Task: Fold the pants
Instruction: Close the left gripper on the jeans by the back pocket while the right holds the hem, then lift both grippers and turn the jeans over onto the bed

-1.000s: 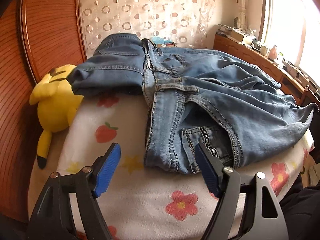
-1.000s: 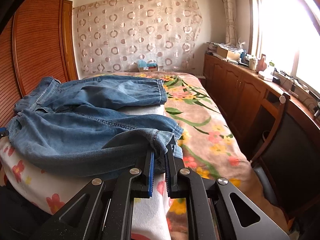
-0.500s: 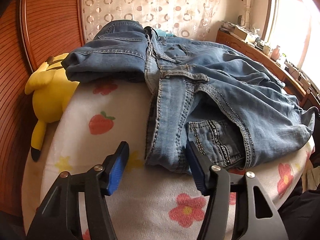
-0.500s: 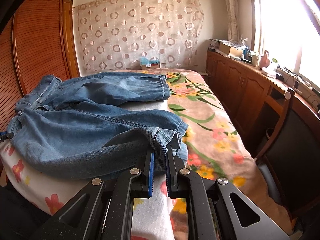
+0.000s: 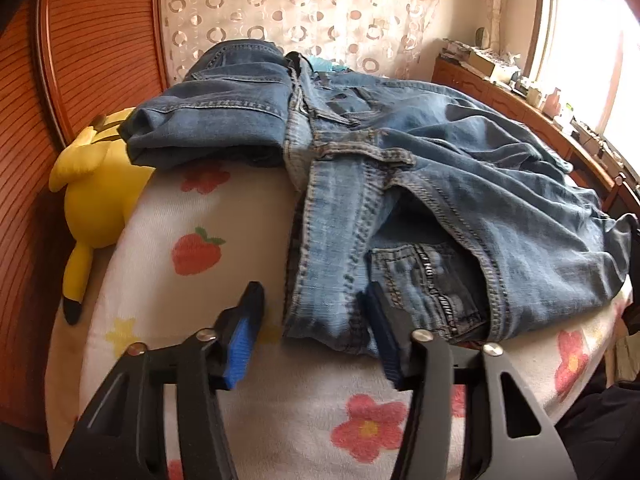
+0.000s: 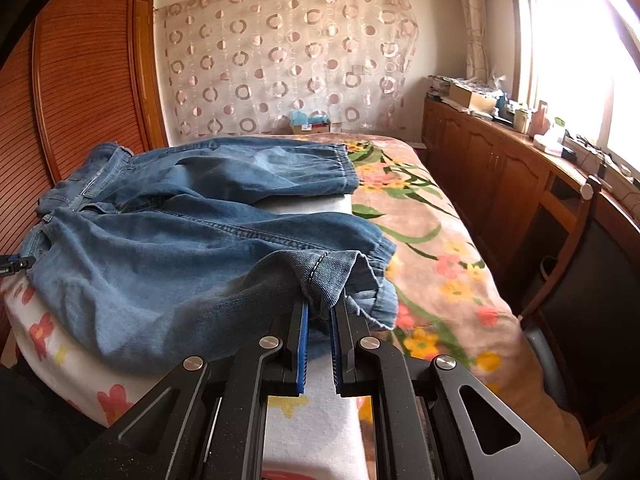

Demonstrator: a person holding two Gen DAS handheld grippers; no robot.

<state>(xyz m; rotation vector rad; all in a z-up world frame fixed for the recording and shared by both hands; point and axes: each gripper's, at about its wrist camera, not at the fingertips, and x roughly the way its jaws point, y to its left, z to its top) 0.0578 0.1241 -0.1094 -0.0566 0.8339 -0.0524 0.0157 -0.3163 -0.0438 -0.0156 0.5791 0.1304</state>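
Blue jeans (image 5: 460, 184) lie spread on a bed covered by a white flowered blanket (image 5: 224, 248). My left gripper (image 5: 312, 320) is open, its jaws on either side of the near corner of the waistband (image 5: 324, 308), the right blue pad lying on the denim. In the right wrist view the jeans (image 6: 180, 248) stretch to the left, and my right gripper (image 6: 320, 312) is shut on the hem of the near leg (image 6: 332, 276), which is lifted a little. The far leg (image 6: 280, 168) lies flat behind.
A yellow plush toy (image 5: 96, 184) sits at the bed's left edge against a wooden headboard (image 5: 80, 60). A pink flowered bedspread (image 6: 436, 248) covers the right side. Wooden cabinets (image 6: 492, 168) with clutter and a chair (image 6: 580, 272) stand at the right under the window.
My left gripper has moved forward and its jaws have narrowed around the waistband corner. My right gripper has lifted the leg hem slightly and stays shut on it.
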